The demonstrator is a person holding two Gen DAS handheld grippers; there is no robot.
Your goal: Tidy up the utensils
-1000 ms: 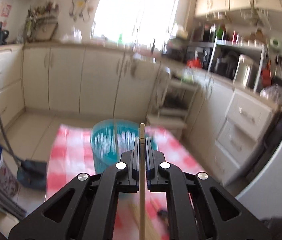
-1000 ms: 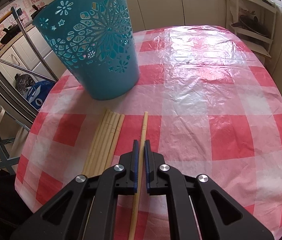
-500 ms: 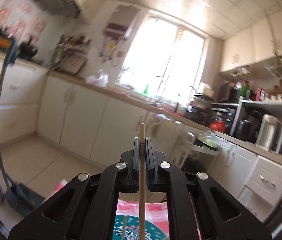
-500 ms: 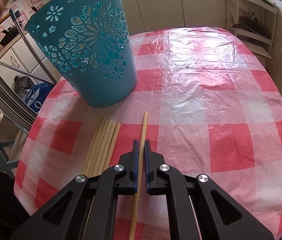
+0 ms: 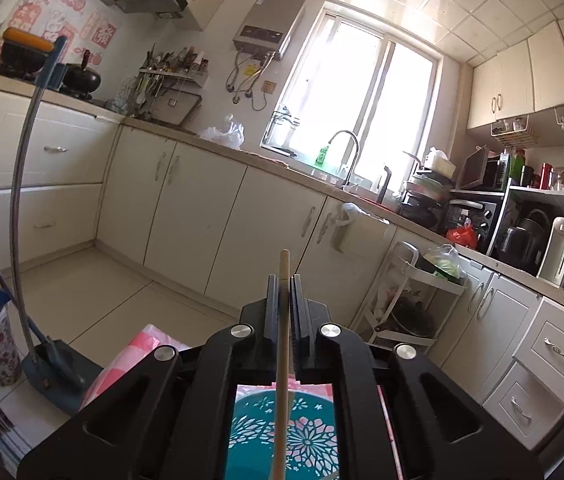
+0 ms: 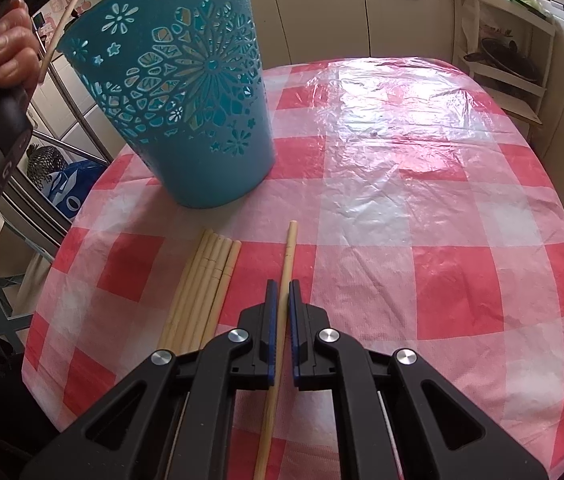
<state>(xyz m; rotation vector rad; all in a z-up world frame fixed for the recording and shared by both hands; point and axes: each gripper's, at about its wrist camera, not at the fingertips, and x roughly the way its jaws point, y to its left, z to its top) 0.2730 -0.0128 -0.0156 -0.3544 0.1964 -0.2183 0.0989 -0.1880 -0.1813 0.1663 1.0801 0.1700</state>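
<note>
My left gripper (image 5: 282, 280) is clamped tight on one wooden chopstick (image 5: 283, 332), which runs up between the closed jaws and pokes out past their tips. Below it, through the gap in the frame, I see the rim of the teal cut-out basket (image 5: 286, 436), so I judge this the drop-off step: the stick hangs at the basket's mouth, and the next move calls for tipping its lower end inside the rim before I let the jaws part. From the right wrist view the same stick slants above the basket's rim beside my left hand (image 6: 8, 54), though I can't quite tell whether its lower end is over the opening or just outside the wall.

My right gripper (image 6: 280, 300) has its jaws pinched on a second chopstick (image 6: 282, 300) that lies on the checked tablecloth (image 6: 442, 240) near the table's front edge, its far tip pointing toward the basket. Just to its left, a bundle of chopsticks (image 6: 202, 288) lies side by side, apart from the one I hold. These wait their turn.

The basket (image 6: 186, 92) stands near the table's left edge, well clear of the sticks. Nothing on the cloth blocks the way; the tall wall of the basket itself is the main thing to clear. Beyond the table are cream cabinets (image 5: 186, 208) and a dustpan (image 5: 58, 368) on the floor.
</note>
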